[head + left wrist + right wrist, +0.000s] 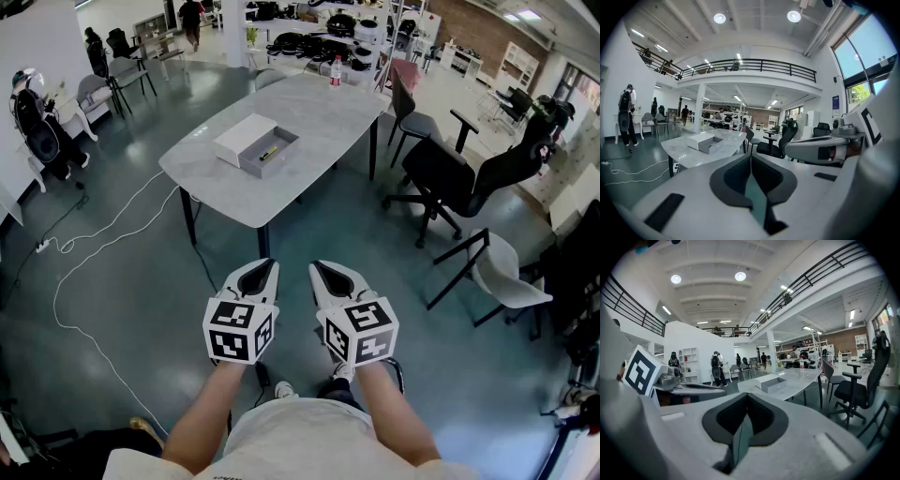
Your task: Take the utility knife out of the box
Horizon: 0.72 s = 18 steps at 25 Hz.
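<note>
L gripper [266,265] & R gripper [320,267] both clenched, nothing btwn the jaws, held side by side over the floor, well apart from the table [319,112]. On it sits the open box [247,166] w/ the knife [269,152] lying inside; lid [242,138] just beside the box
</note>
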Each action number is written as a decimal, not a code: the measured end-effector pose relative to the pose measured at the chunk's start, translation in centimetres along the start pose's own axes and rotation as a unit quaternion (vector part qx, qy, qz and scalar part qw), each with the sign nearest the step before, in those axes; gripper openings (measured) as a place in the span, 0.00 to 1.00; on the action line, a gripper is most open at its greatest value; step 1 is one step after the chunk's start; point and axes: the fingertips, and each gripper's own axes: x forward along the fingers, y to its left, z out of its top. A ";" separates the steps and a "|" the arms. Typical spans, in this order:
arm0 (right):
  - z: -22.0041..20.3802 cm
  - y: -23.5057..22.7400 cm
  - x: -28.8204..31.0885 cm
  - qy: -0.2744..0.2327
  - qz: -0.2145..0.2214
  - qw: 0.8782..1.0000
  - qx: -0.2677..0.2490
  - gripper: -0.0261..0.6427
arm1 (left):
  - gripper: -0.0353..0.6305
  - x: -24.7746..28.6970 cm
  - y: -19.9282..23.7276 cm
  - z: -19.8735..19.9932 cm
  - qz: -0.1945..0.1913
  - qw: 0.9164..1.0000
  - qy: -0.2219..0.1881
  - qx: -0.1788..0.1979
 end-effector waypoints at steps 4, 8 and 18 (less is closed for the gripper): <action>0.0 -0.2 0.1 0.000 -0.003 1.000 0.003 0.05 | 0.08 0.4 0.0 0.1 -0.005 1.000 0.001 0.001; 0.2 -1.4 0.3 0.000 -0.007 1.000 0.009 0.05 | 0.08 1.5 -0.2 0.4 -0.007 1.000 0.004 0.000; 1.3 -8.8 4.1 -0.002 0.017 1.000 0.014 0.05 | 0.08 9.6 -0.6 2.0 0.014 1.000 0.008 0.003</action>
